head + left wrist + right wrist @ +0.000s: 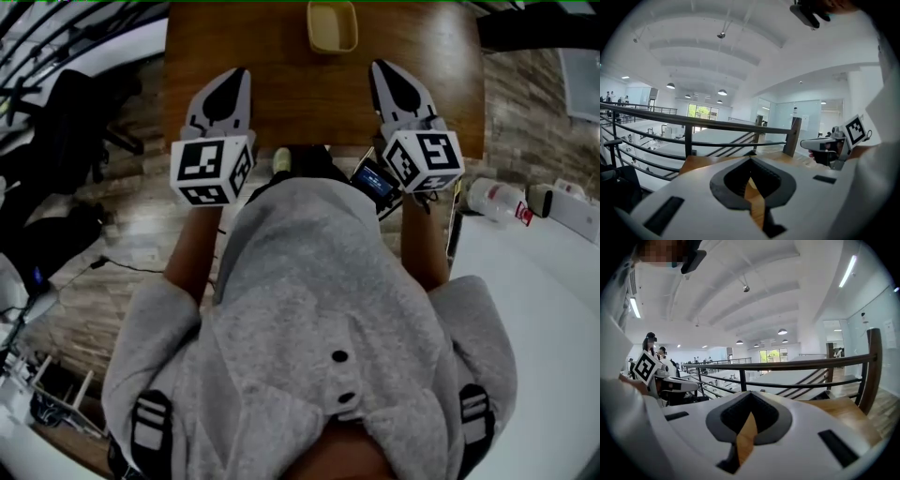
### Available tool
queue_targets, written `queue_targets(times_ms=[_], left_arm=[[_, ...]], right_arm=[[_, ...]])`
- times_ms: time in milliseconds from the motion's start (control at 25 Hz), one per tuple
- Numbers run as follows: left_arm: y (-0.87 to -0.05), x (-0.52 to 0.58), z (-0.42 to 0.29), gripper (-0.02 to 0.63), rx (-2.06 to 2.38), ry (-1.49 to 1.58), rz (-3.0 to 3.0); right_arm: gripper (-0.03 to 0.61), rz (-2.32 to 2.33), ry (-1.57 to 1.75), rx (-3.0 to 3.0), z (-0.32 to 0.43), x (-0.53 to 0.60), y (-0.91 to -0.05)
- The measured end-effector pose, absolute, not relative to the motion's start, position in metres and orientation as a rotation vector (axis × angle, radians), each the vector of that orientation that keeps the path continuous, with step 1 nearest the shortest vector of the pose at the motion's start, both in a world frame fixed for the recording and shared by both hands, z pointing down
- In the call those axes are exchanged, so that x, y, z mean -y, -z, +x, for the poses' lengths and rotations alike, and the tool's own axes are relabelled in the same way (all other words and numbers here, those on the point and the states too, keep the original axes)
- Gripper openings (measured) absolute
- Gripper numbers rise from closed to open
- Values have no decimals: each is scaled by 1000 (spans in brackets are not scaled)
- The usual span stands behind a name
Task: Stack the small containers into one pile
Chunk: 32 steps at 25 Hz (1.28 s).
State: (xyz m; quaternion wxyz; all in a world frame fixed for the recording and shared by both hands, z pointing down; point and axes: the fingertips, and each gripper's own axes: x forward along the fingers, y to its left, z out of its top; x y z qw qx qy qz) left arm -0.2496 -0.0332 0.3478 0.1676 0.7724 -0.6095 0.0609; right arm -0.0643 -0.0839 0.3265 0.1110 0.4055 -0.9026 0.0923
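Sitting at the far edge of the wooden table (281,89), well apart from the left gripper (239,75) and right gripper (379,67), both closed and empty, the tan container (332,26) looks light, stiff and probably slick, best pinched across one rim wall.

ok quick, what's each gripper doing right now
left gripper: jaws shut, holding nothing
right gripper: jaws shut, holding nothing

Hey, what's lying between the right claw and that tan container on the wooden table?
Nothing. The head view shows only bare wooden table between the shut right claw and the tan container.
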Motion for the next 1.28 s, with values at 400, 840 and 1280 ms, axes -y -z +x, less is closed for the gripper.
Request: queue_targets(times_ms=[400,840,1280], left_arm=[[-349,13,-228,12,1647,-153,2226],[-333,-30,-161,12,1734,-187,2199],[-306,-110,-100,12,1902,-290,2163]], right_arm=[[15,1266,-313,2529,-32,48,-342],[15,1214,-255,2558,25,8,-334],[15,1137,-240,2689,77,-53,-297]])
